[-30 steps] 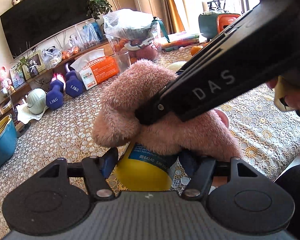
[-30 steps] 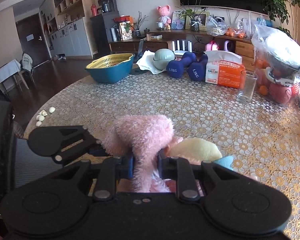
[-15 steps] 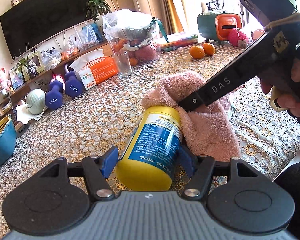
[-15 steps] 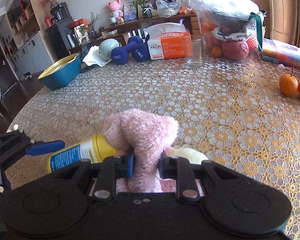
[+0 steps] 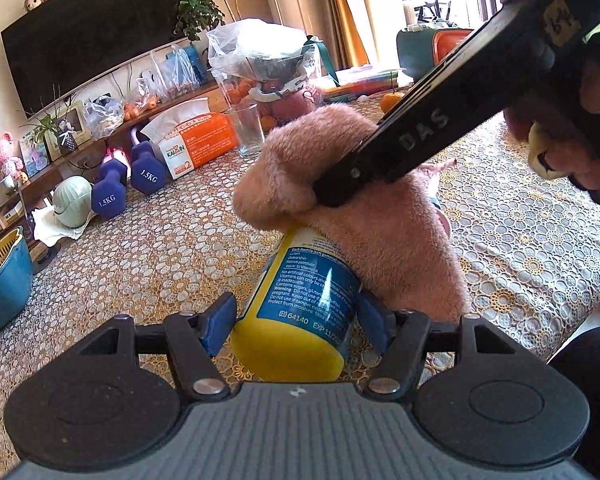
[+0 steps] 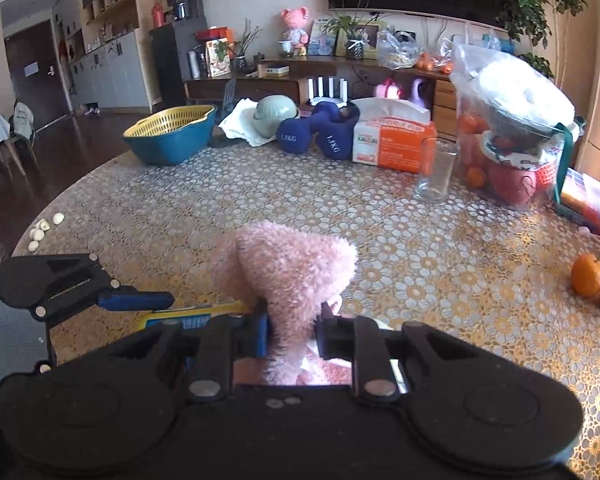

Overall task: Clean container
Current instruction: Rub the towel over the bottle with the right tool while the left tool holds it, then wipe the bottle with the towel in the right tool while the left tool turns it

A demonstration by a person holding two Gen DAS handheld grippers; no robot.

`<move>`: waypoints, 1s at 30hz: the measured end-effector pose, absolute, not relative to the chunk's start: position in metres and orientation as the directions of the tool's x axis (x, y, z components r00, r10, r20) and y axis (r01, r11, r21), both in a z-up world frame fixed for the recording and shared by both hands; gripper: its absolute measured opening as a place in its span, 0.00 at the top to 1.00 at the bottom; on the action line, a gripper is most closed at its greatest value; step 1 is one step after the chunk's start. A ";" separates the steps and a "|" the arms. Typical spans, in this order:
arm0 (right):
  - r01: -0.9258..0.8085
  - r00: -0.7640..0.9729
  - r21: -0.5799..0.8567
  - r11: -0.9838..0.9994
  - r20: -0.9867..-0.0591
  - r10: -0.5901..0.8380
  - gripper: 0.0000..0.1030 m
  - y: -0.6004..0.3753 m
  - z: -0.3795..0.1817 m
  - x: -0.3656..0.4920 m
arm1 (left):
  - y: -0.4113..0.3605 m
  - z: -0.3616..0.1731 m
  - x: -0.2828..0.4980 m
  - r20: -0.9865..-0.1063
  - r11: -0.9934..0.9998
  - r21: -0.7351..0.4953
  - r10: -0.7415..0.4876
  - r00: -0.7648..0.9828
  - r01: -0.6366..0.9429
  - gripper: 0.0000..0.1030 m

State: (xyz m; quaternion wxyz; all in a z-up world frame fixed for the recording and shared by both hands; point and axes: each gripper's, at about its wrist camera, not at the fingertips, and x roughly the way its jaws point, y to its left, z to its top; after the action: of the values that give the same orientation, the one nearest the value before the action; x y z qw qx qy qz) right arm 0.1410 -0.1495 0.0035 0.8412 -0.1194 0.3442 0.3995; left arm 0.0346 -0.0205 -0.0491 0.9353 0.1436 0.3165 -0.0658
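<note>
A yellow bottle [image 5: 296, 312] with a blue label lies lengthwise between the blue pads of my left gripper [image 5: 296, 320], which is shut on it near its base. A fluffy pink cloth [image 5: 340, 184] covers the bottle's far end. My right gripper [image 6: 292, 330] is shut on that pink cloth [image 6: 288, 268] and presses it onto the bottle from the right. In the right wrist view only a strip of the bottle [image 6: 188, 316] shows beside the left gripper's blue fingertip [image 6: 136, 301]. The bottle's cap is hidden under the cloth.
On the lace-covered table [image 6: 260, 200] stand a clear glass [image 6: 436, 172], an orange tissue box [image 6: 392, 142], two blue dumbbells [image 6: 320, 132], a bagged fruit basket [image 6: 516, 136], a blue and yellow colander [image 6: 172, 134] and two oranges [image 6: 594, 280]. A person's hand [image 5: 592, 92] holds the right gripper.
The right gripper has dragged the pink cloth from the bottle's right side back up over its far end. The left gripper has kept the bottle in place.
</note>
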 end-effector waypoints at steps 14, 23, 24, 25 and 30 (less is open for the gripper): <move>-0.779 0.424 -0.003 0.628 -0.740 0.522 0.79 -0.135 -0.031 0.162 | -0.016 -0.062 0.038 -0.666 0.954 0.180 -0.060 0.744 0.238 0.38; -0.795 0.516 -0.224 0.564 -0.738 0.435 0.80 -0.146 -0.021 0.120 | -0.011 -0.061 0.035 -0.669 0.959 0.165 -0.062 0.741 0.229 0.39; -0.781 0.524 -0.196 0.592 -0.722 0.452 0.80 -0.152 -0.013 0.121 | -0.011 -0.060 0.034 -0.667 0.960 0.165 -0.062 0.742 0.228 0.39; -0.774 0.524 -0.161 0.613 -0.706 0.476 0.80 -0.158 -0.006 0.120 | -0.011 -0.060 0.034 -0.666 0.960 0.165 -0.062 0.744 0.228 0.39; -0.795 0.478 -0.004 0.607 -0.620 0.622 0.80 -0.163 0.027 0.108 | -0.012 -0.057 0.036 -0.659 0.961 0.161 -0.064 0.749 0.224 0.39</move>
State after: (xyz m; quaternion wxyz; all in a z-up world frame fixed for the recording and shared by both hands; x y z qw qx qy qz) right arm 0.1078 -0.1632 0.0268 0.8469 -0.1474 0.2933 0.4183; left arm 0.0358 -0.0115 -0.0566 0.9280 0.1157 0.3456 -0.0775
